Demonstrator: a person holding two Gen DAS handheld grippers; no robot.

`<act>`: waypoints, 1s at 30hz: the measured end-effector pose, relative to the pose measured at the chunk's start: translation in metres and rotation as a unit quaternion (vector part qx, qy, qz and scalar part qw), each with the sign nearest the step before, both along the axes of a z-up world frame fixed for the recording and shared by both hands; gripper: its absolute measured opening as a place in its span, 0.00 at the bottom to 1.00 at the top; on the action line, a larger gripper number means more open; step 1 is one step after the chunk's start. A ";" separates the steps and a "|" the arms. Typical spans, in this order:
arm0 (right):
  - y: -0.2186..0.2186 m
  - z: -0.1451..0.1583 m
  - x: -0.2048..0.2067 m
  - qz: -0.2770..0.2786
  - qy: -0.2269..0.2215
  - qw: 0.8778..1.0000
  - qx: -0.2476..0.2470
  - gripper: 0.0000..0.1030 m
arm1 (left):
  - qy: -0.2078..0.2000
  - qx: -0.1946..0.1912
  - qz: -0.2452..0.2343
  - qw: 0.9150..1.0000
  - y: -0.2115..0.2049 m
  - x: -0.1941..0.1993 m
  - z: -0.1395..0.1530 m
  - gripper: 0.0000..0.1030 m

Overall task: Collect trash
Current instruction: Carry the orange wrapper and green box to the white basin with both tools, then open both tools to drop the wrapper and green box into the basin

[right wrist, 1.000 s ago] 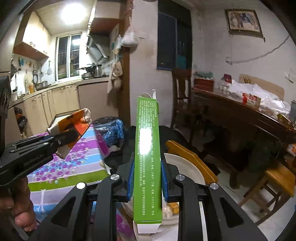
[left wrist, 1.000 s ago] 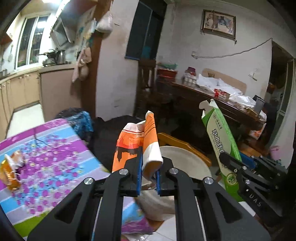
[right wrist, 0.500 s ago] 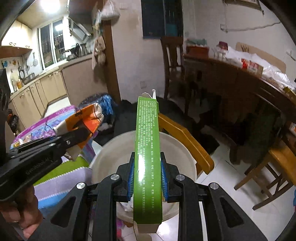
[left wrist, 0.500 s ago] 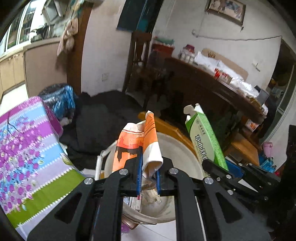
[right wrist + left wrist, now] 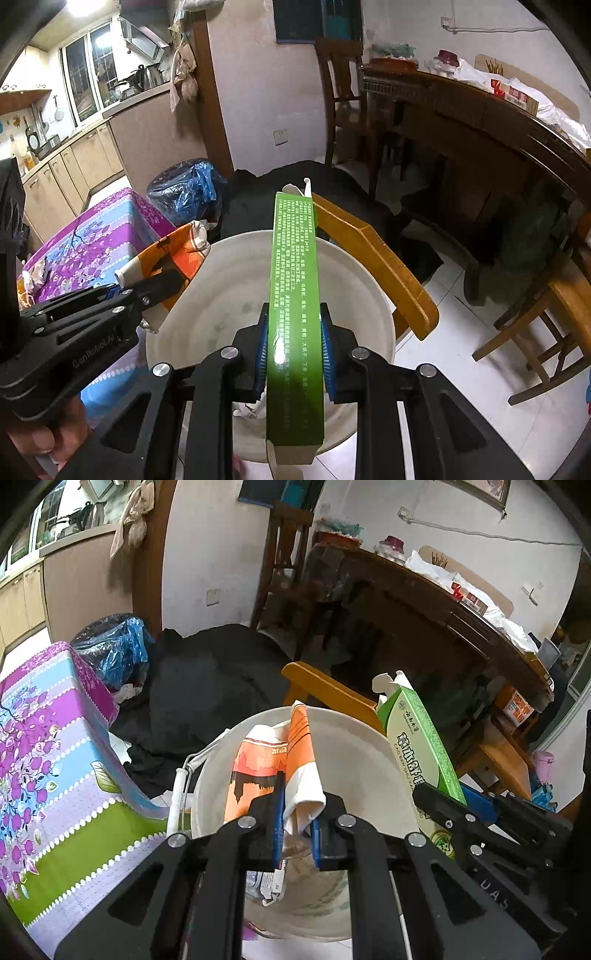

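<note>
My left gripper (image 5: 297,830) is shut on a crumpled orange and white wrapper (image 5: 275,760), held above the mouth of a white bucket (image 5: 354,746). The wrapper (image 5: 173,254) and the left gripper (image 5: 155,284) also show at the left of the right wrist view. My right gripper (image 5: 293,354) is shut on a long green carton (image 5: 293,295) that points out over the same white bucket (image 5: 354,280). The green carton (image 5: 417,742) hangs over the bucket's right rim in the left wrist view. Some scraps lie at the bucket's bottom (image 5: 269,882).
A table with a purple, blue and green flowered cloth (image 5: 55,760) stands left of the bucket. A yellow wooden chair (image 5: 373,254) sits just behind it. Dark cloth (image 5: 207,686) and a blue bag (image 5: 118,650) lie on the floor beyond. A dark wooden table (image 5: 480,122) stands at the right.
Both grippers have moved forward and down, off the flowered table to above the white bucket, each keeping its hold. The bucket now fills the middle of both views.
</note>
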State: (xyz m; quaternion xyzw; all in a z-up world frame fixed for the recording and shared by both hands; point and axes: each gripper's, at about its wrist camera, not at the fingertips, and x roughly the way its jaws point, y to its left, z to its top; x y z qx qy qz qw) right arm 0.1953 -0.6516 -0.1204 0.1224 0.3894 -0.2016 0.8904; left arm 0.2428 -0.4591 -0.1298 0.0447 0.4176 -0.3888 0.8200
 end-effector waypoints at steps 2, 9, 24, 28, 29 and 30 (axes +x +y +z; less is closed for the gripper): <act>0.002 -0.001 0.002 0.000 0.002 1.000 0.000 0.24 | 0.001 0.002 -0.001 1.000 -0.001 0.001 -0.002 0.09; 0.009 -0.007 0.006 0.002 0.004 1.000 0.001 0.24 | 0.005 0.007 -0.001 1.000 -0.008 0.005 -0.005 0.09; 0.013 -0.012 0.011 0.004 0.007 1.000 0.002 0.24 | 0.013 0.015 0.003 1.000 -0.011 0.009 -0.014 0.10; 0.013 -0.013 0.012 0.003 0.006 1.000 0.002 0.24 | 0.013 0.015 0.002 1.000 -0.011 0.008 -0.014 0.11; 0.013 -0.013 0.012 0.003 0.006 1.000 0.002 0.24 | 0.013 0.015 0.001 1.000 -0.011 0.008 -0.014 0.11; 0.014 -0.013 0.014 0.002 0.006 1.000 0.002 0.24 | 0.014 0.016 0.002 1.000 -0.011 0.008 -0.014 0.11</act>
